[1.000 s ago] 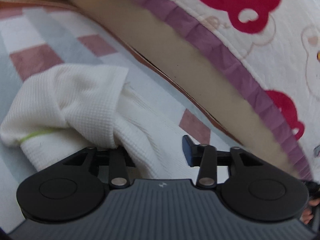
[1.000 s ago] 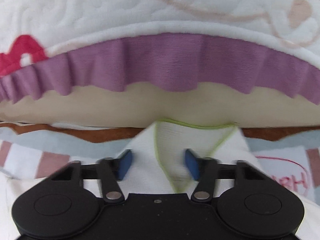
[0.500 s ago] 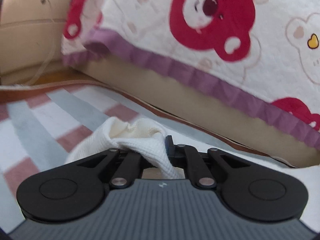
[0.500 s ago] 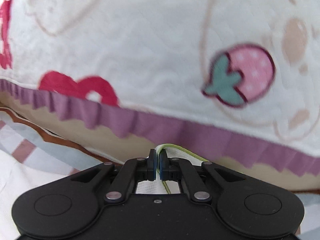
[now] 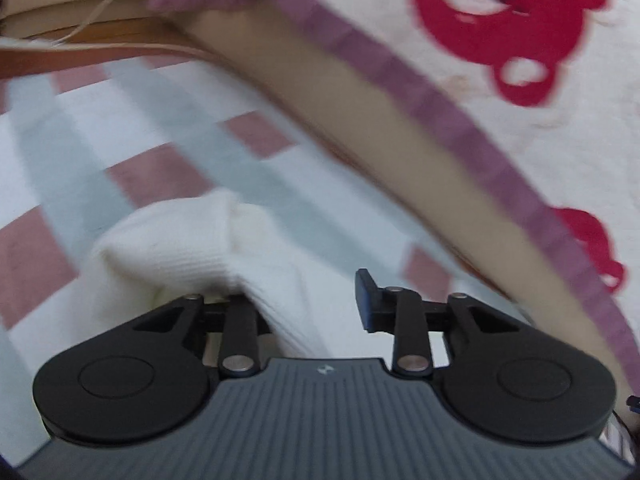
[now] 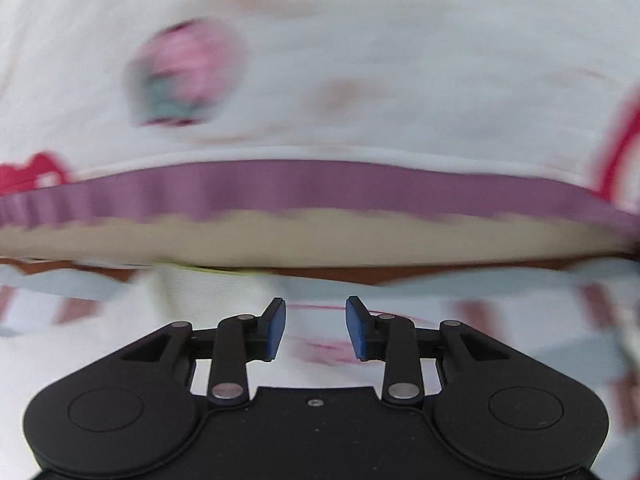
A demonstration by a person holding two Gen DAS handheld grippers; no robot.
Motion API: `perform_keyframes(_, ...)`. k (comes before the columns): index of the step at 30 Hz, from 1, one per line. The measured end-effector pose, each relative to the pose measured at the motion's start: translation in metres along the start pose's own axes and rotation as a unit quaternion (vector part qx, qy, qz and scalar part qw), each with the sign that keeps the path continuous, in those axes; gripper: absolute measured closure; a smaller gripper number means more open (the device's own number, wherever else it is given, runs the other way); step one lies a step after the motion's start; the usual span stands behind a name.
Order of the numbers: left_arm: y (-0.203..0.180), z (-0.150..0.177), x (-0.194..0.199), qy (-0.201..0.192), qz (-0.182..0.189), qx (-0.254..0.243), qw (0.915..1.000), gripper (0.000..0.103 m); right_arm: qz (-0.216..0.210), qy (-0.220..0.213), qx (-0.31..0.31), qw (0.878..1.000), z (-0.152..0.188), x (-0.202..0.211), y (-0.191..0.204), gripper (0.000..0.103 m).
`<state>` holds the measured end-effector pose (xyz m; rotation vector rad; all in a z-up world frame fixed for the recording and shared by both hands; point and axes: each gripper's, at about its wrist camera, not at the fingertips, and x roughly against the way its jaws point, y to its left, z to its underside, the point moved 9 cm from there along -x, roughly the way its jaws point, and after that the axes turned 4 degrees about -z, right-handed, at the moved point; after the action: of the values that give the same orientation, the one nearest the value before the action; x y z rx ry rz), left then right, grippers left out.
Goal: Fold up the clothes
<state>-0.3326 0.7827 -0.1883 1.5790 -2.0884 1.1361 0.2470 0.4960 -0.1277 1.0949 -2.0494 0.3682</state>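
Note:
A white waffle-knit garment (image 5: 188, 248) lies bunched on the checked sheet (image 5: 72, 128) in the left wrist view. My left gripper (image 5: 304, 304) stands open over it. A fold of the cloth covers the left finger, and the blue pad of the right fingertip (image 5: 365, 300) is bare. In the blurred right wrist view, the same white cloth with a lime-green trim (image 6: 208, 280) lies just left of my right gripper (image 6: 316, 328). That gripper is open, with nothing between its blue pads.
A thick white quilt with red bears and a purple ruffle (image 5: 460, 120) rises close behind on a beige mattress edge (image 5: 320, 92); it fills the upper half of the right wrist view (image 6: 320, 188). Brown floor and a cord show at far left (image 5: 80, 28).
Both grippers were shut on the garment half a second ago and have opened. The cloth has dropped onto the sheet, and the right gripper has shifted right of the green-trimmed edge.

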Motion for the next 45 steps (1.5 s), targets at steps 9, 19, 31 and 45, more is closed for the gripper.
perform_keyframes(9,-0.165,0.075,0.021,0.07,0.128,-0.174,0.9738,0.061,0.079,-0.026,-0.125,0.989,0.083,0.157,-0.202,0.063)
perform_keyframes(19,-0.287,0.226,0.065,0.137,0.237,-0.32,0.9072,0.062,0.175,-0.038,-0.073,0.981,0.206,0.271,-0.285,0.061)
perform_keyframes(31,-0.317,0.292,0.103,0.16,0.263,-0.39,0.8678,0.06,0.2,-0.079,-0.303,0.928,0.31,0.295,-0.339,0.035)
perform_keyframes(45,-0.337,0.247,0.136,0.178,0.254,-0.418,0.8538,0.054,0.105,-0.236,-0.06,0.964,0.152,0.345,-0.218,0.094)
